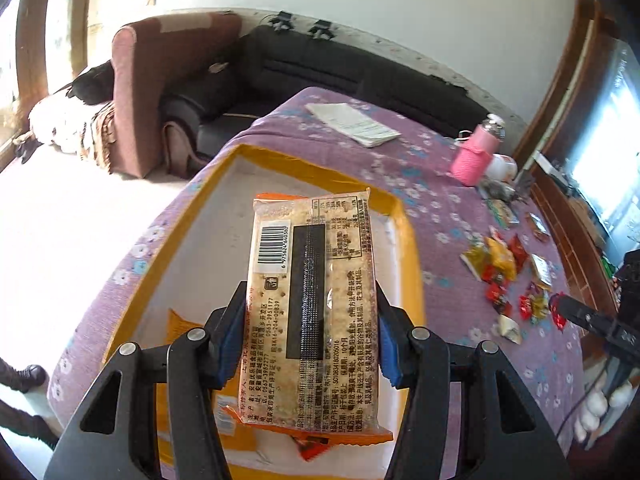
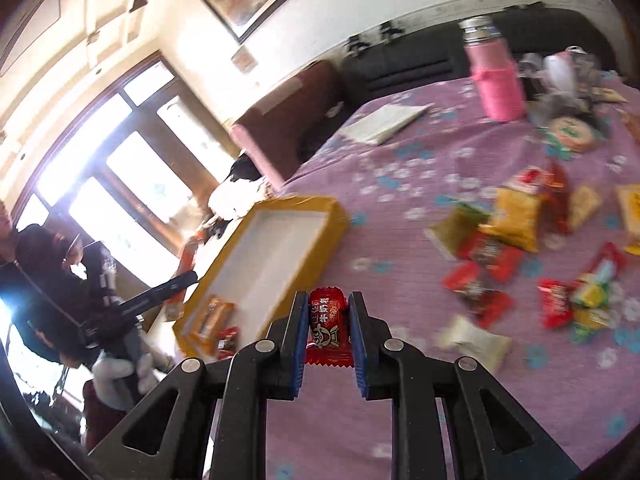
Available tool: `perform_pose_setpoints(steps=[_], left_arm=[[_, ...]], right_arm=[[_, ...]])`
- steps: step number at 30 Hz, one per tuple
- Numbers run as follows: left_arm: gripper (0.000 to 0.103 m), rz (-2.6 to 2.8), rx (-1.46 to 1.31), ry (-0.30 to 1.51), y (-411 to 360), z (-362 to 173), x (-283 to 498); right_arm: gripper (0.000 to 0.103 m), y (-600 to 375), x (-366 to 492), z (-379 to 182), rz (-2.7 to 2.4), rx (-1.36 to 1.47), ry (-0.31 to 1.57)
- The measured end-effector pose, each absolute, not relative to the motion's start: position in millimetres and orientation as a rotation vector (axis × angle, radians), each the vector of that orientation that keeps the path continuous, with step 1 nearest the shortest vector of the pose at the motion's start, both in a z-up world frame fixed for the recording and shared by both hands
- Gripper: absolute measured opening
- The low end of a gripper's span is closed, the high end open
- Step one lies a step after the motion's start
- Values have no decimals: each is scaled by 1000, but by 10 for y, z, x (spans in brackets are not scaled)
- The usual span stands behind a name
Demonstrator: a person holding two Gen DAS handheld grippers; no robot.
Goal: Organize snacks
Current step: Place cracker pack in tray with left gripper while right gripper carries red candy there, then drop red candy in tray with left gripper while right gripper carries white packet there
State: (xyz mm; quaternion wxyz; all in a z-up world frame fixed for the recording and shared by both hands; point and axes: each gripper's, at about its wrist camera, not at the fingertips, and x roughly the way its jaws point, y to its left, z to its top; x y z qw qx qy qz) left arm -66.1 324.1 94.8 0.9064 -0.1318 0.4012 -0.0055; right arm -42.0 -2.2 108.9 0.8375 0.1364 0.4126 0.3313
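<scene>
My left gripper is shut on a long cracker pack with a barcode and an orange edge, held over the yellow box with a white inside. An orange packet lies in that box. In the right wrist view my right gripper is shut on a small red candy, held above the purple flowered cloth just right of the yellow box. A pile of loose snack packets lies on the cloth to the right. The right gripper also shows at the right edge of the left wrist view.
A pink bottle and a white booklet sit at the far side of the table. A black sofa and a maroon armchair stand beyond. The other snacks lie scattered on the right. A gloved hand shows at lower left.
</scene>
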Motion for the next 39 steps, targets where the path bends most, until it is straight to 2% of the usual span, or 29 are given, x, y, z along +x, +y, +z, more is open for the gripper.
perform_pose_setpoints(steps=[9,18,21,26,32,34,35,39], left_arm=[[54,78,-309,931,3477,520,-244],[54,115,-389,982,3703,370,-175],[55,101,-420,973,3748,387,-180],[55,84,-464,939,3782,503,-267],[56,53,-481,824,3596,943,-595],[68,16,-482,789,3452,1096,-731],[71,-4,-478,775,3355,1161,-786],[74,-138,-486,749,2936,1268,-963]], right_arm=[[19,1443,-180,628,814,165,1029],[19,2063,-142,278,809,57,1102],[23,2140,-193,260,799,30,1091],[27,2065,-246,299,802,43,1067],[31,1563,-406,669,816,125,974],[32,1259,-432,801,790,148,927],[35,1073,-419,843,766,158,904],[41,102,-373,941,594,223,844]])
